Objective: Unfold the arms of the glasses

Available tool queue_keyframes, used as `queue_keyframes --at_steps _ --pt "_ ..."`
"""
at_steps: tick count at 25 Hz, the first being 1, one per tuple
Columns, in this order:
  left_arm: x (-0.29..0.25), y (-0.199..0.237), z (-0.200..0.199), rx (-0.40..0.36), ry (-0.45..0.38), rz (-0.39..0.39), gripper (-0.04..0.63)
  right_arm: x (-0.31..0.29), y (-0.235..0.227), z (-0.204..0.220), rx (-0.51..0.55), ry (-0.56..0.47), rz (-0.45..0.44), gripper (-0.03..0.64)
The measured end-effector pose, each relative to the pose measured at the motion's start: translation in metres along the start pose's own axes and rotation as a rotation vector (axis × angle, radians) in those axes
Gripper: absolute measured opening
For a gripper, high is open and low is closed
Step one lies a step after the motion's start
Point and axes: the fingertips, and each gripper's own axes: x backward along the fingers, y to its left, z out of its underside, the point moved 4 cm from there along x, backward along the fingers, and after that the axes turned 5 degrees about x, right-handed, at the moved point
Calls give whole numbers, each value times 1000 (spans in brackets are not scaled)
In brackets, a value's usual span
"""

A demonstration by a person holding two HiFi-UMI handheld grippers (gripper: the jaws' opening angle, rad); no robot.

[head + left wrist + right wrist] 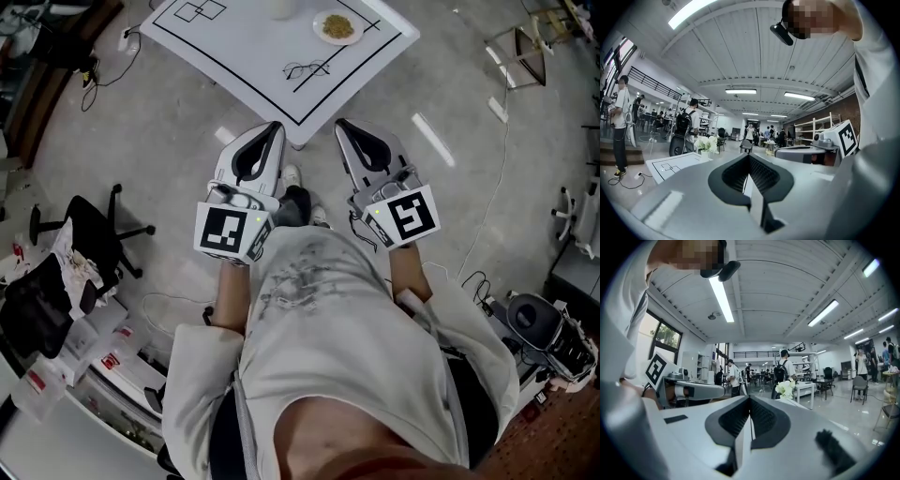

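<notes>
Hovering pre-approach: left tongs (269,139) and right tongs (348,134) both pressed together, empty, well short of glasses (307,68) on counter (234,47). Next, likely: reach in, spread tongs.

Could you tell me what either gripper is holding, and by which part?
Nothing: the left gripper and right gripper are both shut on nothing; the glasses lie untouched on the table.

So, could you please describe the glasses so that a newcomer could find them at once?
Start at the white table marked with black lines, in front of the person. The glasses lie on it by a black line, nearer the person than the small round plate of yellowish food. They are the only thin, dark wire-framed thing there.
</notes>
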Motion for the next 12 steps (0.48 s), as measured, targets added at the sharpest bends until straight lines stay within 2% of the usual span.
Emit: queue_keyframes --at_steps 5,12 --pt "-27 30 -3 30 0 45 9 -31 -17 5 11 34 13 16" --pt "-50 65 -1 0 38 89 9 -60 -27 14 60 110 67 17"
